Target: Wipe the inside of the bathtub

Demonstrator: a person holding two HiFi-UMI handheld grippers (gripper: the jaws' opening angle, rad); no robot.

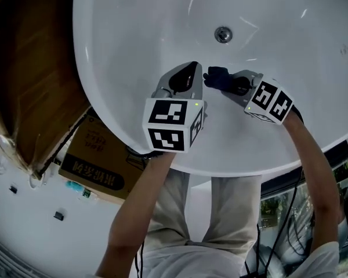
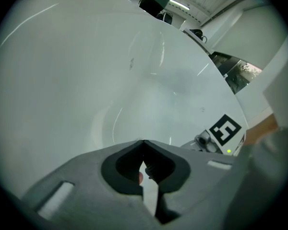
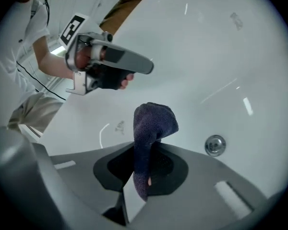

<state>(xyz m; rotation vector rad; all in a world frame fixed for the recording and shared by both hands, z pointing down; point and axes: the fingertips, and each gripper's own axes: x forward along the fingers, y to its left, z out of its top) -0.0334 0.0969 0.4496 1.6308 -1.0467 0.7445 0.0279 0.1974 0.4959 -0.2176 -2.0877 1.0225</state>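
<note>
In the head view, the left gripper and the right gripper are held side by side inside the white bathtub, the drain lying just beyond them. In the left gripper view, its jaws are seen pressed together, empty. In the right gripper view, a dark cloth is clamped between its jaws.

White glossy bathtub with a curved rim and smooth inner wall, and a round chrome drain in its floor. A dark navy terry cloth is bunched and pinched between the right gripper's jaws. Its free end pokes past the tips, inside the tub near the drain. Contact with the tub surface is unclear.
</note>
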